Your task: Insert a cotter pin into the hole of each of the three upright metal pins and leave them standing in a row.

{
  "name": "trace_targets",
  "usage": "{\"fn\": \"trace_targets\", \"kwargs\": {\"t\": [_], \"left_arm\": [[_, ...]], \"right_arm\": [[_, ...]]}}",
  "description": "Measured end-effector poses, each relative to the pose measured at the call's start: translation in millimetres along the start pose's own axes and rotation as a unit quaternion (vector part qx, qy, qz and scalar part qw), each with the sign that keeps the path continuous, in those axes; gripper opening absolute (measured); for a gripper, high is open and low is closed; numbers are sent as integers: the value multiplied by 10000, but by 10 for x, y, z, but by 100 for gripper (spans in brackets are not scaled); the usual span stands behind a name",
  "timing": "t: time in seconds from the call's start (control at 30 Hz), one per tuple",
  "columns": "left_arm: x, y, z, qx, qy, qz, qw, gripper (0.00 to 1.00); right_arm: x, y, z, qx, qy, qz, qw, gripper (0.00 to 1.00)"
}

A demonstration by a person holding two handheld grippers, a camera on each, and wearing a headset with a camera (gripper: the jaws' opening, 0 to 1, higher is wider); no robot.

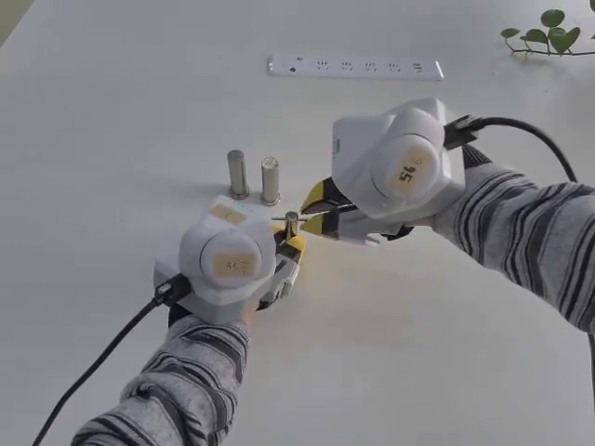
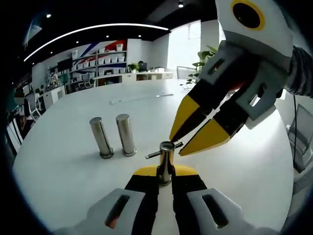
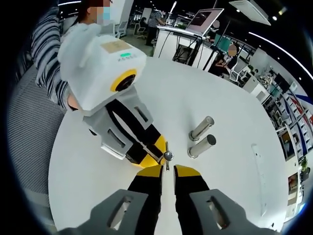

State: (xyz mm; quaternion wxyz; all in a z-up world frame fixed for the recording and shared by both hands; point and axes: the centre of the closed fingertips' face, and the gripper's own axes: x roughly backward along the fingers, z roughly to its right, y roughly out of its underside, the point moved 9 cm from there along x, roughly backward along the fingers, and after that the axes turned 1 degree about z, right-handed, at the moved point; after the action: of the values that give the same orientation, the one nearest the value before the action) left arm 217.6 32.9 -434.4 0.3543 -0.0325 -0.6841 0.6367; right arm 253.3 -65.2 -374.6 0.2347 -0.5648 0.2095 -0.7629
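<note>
On the white table [image 1: 446, 334], two upright metal pins [image 1: 254, 177] stand just beside each other, and a third metal pin [image 1: 291, 223] stands near them to the right, clamped low down between the yellow-tipped jaws of the left gripper [image 1: 293, 243]. A thin cotter pin [image 1: 282, 218] lies crosswise at the top of that pin, and the right gripper [image 1: 312, 216] closes its jaw tips on the pin's right end. Both arms wear striped sleeves [image 1: 530, 232]; a white power strip [image 1: 355, 67] and a leafy sprig [image 1: 548, 32] lie at the far edge.
</note>
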Motion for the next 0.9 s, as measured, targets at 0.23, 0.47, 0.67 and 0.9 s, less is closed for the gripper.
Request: {"fn": "trace_targets", "kwargs": {"t": [0.23, 0.47, 0.67, 0.9], "left_arm": [[-2, 3, 1, 24, -8, -3, 10000, 5], [-11, 6, 1, 64, -20, -4, 10000, 5], [-15, 8, 5, 83, -34, 0, 10000, 5], [-17, 9, 4, 134, -42, -8, 9999, 5]], "right_arm": [[30, 15, -31, -20, 6, 25, 10000, 0], [19, 3, -21, -24, 86, 43, 10000, 0], [8, 0, -21, -66, 79, 57, 9999, 0], [-2, -15, -23, 2, 86, 40, 10000, 0]]}}
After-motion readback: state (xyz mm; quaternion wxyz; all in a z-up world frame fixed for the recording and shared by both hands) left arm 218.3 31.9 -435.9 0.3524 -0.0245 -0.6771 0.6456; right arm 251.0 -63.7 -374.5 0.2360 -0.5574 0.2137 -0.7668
